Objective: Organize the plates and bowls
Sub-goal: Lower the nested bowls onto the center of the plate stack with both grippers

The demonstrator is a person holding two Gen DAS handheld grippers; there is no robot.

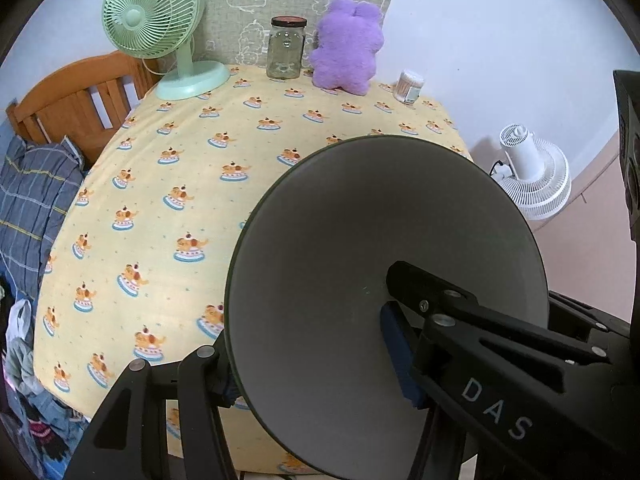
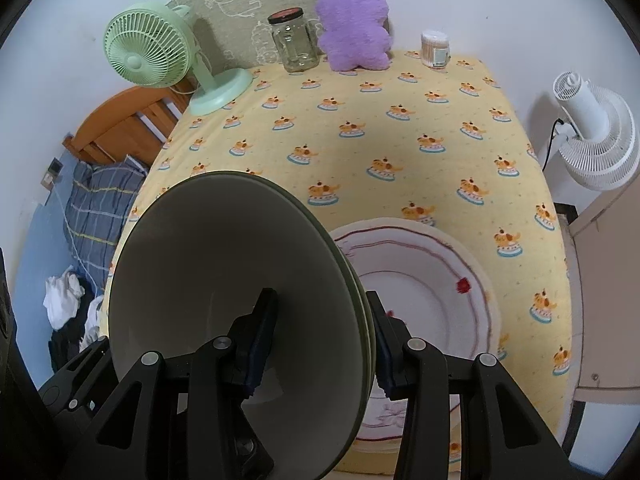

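In the left wrist view my left gripper (image 1: 316, 364) is shut on the rim of a dark green bowl with a grey-white inside (image 1: 360, 264), held tilted above the yellow tablecloth (image 1: 160, 184). In the right wrist view my right gripper (image 2: 320, 340) is shut on the rim of a green bowl with a white inside (image 2: 224, 280), also held tilted. A white plate with red line patterns (image 2: 432, 296) lies flat on the cloth, just right of and below that bowl.
At the table's far edge stand a green desk fan (image 1: 160, 20), a glass jar (image 1: 286, 48), a purple plush toy (image 1: 348, 48) and a cotton swab tub (image 1: 410, 86). A white floor fan (image 2: 592, 136) stands right of the table. A wooden bed frame (image 1: 76, 96) is at left.
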